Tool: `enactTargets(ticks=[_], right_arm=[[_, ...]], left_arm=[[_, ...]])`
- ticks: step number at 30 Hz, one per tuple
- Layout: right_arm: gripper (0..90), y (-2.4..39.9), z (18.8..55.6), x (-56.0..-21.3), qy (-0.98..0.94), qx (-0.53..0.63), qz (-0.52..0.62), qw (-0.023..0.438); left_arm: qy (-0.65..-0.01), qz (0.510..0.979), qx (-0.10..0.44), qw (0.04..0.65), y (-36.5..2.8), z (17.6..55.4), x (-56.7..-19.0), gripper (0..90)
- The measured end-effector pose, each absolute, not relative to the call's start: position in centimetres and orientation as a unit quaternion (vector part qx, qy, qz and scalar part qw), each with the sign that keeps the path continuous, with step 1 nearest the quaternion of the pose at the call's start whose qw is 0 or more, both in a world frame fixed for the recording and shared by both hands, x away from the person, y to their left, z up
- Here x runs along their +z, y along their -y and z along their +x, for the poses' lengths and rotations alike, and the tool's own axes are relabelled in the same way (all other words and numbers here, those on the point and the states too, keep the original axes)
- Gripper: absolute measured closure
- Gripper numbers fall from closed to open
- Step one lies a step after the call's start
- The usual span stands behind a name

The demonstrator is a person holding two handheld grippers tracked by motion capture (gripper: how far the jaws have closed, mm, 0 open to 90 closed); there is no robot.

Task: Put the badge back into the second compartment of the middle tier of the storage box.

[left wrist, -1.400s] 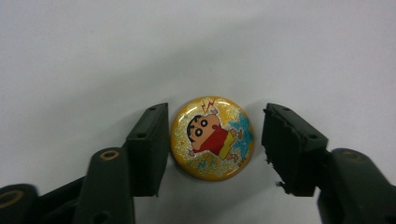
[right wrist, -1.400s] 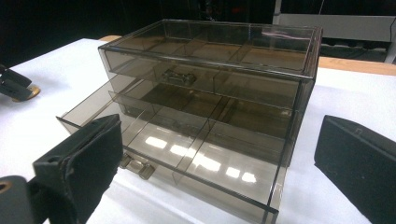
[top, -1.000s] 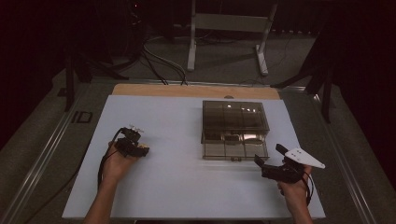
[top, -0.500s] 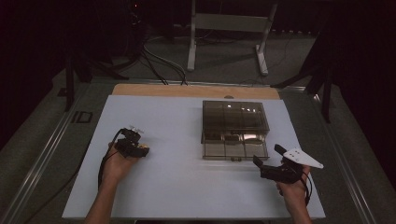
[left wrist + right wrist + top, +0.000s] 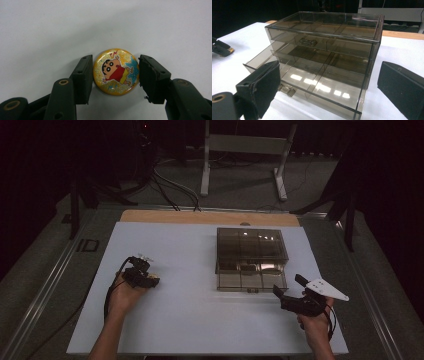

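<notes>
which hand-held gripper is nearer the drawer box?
Right. The right hand-held gripper sits just in front of the drawer box; the left hand-held gripper is far across the table, around a badge.

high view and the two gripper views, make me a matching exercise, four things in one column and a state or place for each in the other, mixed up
Things:
1. round badge
2. smoked plastic drawer box
3. left gripper
4. right gripper

States or places:
a. jaws wide apart, nothing between them, facing the box
b. lower drawer pulled out toward the person
c. lies flat on the white table, yellow with a cartoon figure in red
d. jaws closed against the two sides of the badge

Pairs: 1-c, 2-b, 3-d, 4-a
</notes>
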State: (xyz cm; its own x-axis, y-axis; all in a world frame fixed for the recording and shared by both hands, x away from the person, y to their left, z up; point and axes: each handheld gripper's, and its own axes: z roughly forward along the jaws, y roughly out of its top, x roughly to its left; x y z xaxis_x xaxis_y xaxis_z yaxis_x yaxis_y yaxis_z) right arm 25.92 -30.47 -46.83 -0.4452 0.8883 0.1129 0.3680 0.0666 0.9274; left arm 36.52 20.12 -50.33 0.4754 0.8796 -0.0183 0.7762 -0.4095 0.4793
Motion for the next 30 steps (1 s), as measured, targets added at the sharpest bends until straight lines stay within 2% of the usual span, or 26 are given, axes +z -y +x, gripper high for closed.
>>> enactTargets(ticks=[30], right_arm=[[4.5,30.6,25.9,-46.7,-0.682,0.508,0.458,0.258]], left_arm=[[-0.481,0.833,0.128,0.241,-19.8,36.1,-48.8,48.6]])
